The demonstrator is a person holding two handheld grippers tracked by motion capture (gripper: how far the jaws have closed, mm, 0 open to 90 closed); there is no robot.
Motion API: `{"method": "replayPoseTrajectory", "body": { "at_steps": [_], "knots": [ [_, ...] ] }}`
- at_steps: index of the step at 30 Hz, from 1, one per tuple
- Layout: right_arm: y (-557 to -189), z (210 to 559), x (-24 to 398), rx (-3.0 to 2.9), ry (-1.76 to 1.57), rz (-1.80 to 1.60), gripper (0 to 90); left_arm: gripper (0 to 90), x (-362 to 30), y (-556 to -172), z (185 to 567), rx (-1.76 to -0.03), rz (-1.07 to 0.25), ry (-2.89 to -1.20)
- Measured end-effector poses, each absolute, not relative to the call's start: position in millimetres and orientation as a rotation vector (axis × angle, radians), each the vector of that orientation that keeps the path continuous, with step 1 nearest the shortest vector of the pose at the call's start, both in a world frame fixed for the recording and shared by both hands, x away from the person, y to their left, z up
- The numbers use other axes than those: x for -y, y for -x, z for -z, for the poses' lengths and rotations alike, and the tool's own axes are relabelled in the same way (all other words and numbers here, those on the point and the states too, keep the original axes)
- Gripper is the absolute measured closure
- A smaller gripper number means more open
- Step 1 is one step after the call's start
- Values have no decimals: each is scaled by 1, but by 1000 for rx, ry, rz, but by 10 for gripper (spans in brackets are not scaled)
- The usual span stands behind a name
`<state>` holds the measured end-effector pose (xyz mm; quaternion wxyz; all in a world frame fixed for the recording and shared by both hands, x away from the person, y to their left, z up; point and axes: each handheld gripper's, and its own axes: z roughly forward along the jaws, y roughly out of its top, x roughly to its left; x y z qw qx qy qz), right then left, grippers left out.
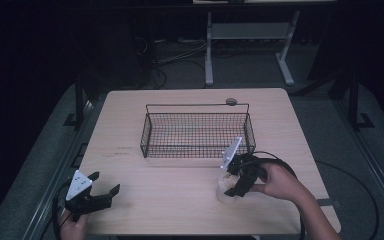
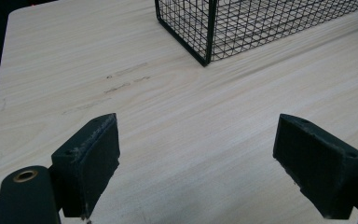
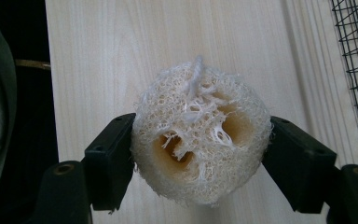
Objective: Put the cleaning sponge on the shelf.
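While the pale wooden tabletop (image 1: 145,200) gives you plenty of bare room, plan the carry around its biggest obstacle first: the black wire-mesh basket (image 1: 197,131) standing at the middle, just beyond your right hand. It looks like the place for what you hold, so lift straight up before you travel; its near wall is tall enough to catch anything dragged low.

Your right hand-held gripper (image 3: 200,154) has its two black jaws pressed against the sides of the round, cream-coloured fibrous loofah sponge (image 3: 199,140), which sits at the tabletop's right front, just beside the basket's near right corner. The sponge is soft and springy, so I judge the squeeze firm enough; more pressure would only crush it and let it spring sideways on release. Keep the wrist level as you rise, clear the rim, then lower into the mesh before letting go.

Your left hand-held gripper (image 1: 96,190) rests at the left front corner with jaws spread wide and nothing between them. Leave it there, well apart from the basket.
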<state>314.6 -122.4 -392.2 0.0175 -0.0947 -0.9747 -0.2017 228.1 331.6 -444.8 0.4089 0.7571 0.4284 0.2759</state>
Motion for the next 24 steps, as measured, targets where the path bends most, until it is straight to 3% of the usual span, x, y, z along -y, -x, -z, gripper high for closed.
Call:
{"method": "replayPoseTrajectory", "body": {
  "at_steps": [24],
  "knots": [
    [-325, 348, 112, 3038, 221, 657, 283, 137, -331, -228, 444, -1074, -700, -1912]
  ]
}}
